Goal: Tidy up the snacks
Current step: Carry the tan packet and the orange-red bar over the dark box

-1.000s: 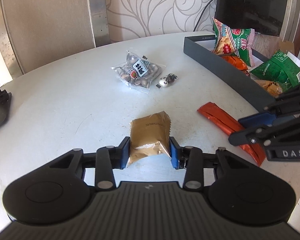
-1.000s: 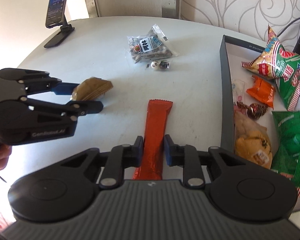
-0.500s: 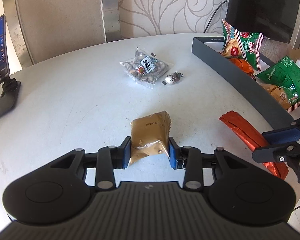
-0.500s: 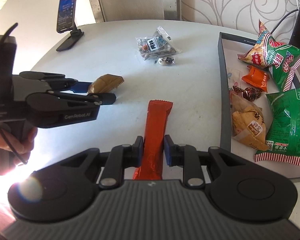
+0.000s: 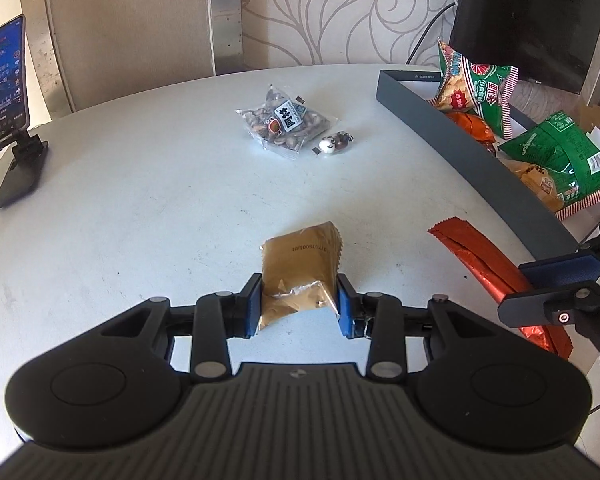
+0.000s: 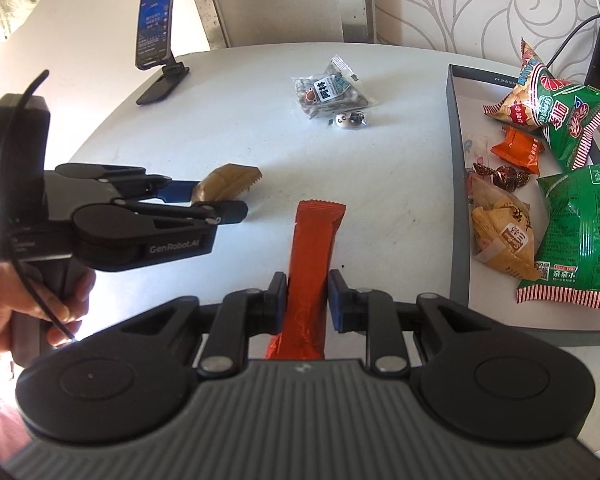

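Observation:
My left gripper is shut on a brown snack packet and holds it above the white round table. The packet also shows in the right wrist view, with the left gripper around it. My right gripper is shut on a long red-orange snack bar, which also shows in the left wrist view. A clear bag of nuts and a small round candy lie on the table farther back.
A grey tray at the right holds green chip bags, an orange packet, a yellow pastry packet and wrapped candies. A phone on a stand is at the far left. A dark monitor stands behind the tray.
Both grippers have lifted and pulled back with their snacks held. The table looks farther away and the phone stand has come into the left wrist view.

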`<state>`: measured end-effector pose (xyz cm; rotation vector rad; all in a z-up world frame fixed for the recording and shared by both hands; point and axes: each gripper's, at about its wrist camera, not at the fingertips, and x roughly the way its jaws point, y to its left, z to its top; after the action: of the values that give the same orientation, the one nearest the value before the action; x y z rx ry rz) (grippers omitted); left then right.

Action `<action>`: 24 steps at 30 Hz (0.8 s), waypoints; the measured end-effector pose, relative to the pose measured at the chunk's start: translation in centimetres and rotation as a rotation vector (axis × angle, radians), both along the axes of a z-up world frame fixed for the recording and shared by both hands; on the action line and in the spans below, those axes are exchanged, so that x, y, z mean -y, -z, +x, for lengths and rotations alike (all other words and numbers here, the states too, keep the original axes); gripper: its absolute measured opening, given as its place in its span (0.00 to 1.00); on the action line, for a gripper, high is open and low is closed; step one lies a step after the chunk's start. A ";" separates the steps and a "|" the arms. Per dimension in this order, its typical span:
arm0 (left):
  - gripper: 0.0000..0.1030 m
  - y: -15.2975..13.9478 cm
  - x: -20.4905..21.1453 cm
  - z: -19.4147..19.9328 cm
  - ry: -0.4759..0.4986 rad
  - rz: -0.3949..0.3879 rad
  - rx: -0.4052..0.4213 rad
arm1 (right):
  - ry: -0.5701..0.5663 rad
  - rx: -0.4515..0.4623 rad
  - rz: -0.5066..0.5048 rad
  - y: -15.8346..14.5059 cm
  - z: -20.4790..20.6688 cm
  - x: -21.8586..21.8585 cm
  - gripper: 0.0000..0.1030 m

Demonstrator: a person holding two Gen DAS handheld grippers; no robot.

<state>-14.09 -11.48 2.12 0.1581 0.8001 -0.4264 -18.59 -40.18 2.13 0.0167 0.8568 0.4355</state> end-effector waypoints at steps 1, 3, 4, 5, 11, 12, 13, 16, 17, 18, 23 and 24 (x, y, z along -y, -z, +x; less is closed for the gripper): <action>0.41 -0.1 0.2 -0.1 0.004 -0.001 0.003 | 0.001 0.000 0.005 -0.1 -0.1 0.1 0.24; 0.41 -0.5 0.7 -0.3 0.014 -0.002 0.011 | 0.002 0.004 0.014 -0.3 -0.2 0.4 0.24; 0.41 -0.7 0.9 -0.3 0.020 -0.001 0.017 | 0.003 0.006 0.017 -0.4 -0.3 0.6 0.24; 0.41 -0.9 1.3 -0.4 0.026 0.001 0.023 | 0.003 0.008 0.018 -0.5 -0.4 0.8 0.24; 0.41 -1.9 3.0 -0.2 0.052 -0.002 0.035 | 0.020 0.029 0.031 -1.4 -0.8 2.2 0.24; 0.41 -2.0 3.3 -0.2 0.055 -0.003 0.036 | 0.024 0.034 0.035 -1.6 -0.8 2.5 0.24; 0.41 -2.1 3.5 -0.1 0.058 -0.003 0.038 | 0.028 0.039 0.038 -1.7 -0.8 2.8 0.24; 0.41 -2.5 4.5 0.2 0.071 -0.007 0.047 | 0.045 0.052 0.048 -2.2 -0.9 3.8 0.24; 0.41 -2.7 4.9 0.3 0.075 -0.008 0.052 | 0.052 0.057 0.050 -2.3 -0.8 4.0 0.24; 0.41 -2.8 5.2 0.4 0.080 -0.009 0.052 | 0.058 0.061 0.053 -2.4 -0.8 4.4 0.24; 0.41 -3.4 6.9 1.0 0.101 -0.009 0.064 | 0.086 0.083 0.062 -3.0 -0.6 6.0 0.24; 0.41 -3.5 7.3 1.1 0.106 -0.011 0.065 | 0.093 0.086 0.064 -3.1 -0.5 6.3 0.24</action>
<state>-12.97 -18.80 5.64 0.2035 0.7271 -0.5231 -19.11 -46.48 5.27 0.0958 0.7541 0.3740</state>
